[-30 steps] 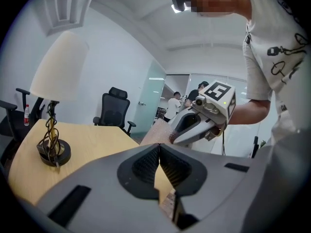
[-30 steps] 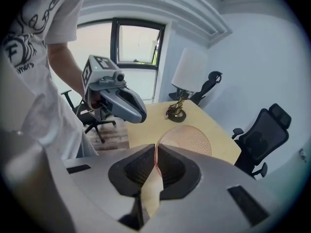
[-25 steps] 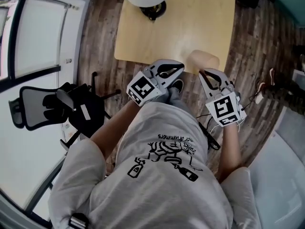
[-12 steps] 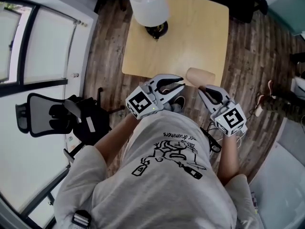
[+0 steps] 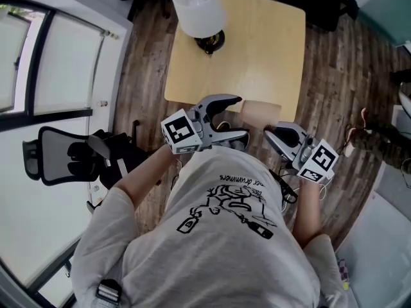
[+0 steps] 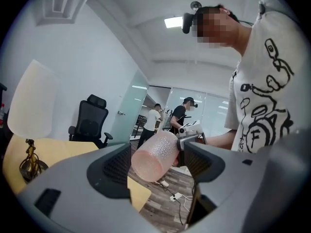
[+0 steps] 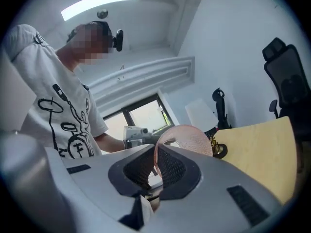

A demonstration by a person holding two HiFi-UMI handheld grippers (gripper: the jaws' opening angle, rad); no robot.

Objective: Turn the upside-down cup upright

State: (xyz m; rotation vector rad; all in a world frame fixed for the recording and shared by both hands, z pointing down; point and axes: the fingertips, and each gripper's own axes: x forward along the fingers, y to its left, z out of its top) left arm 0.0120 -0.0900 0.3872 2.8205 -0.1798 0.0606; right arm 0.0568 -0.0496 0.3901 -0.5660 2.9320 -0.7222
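while the right gripper (image 7: 155, 154) clenches the pink cup (image 5: 260, 113) by its rim, the left gripper (image 5: 241, 115) has just been opening, released, with the cup's base between its jaws.

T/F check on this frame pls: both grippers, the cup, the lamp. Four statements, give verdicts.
1. The right gripper pinches the wall of the pink cup. True.
2. The left gripper clamps the cup. False: its jaws have just been opening and stand apart around the cup's base, not pressing on it.
3. The cup stands upside down on the table. False: it is held on its side, lifted at the table's near edge.
4. A white-shaded lamp stands on the table. True.
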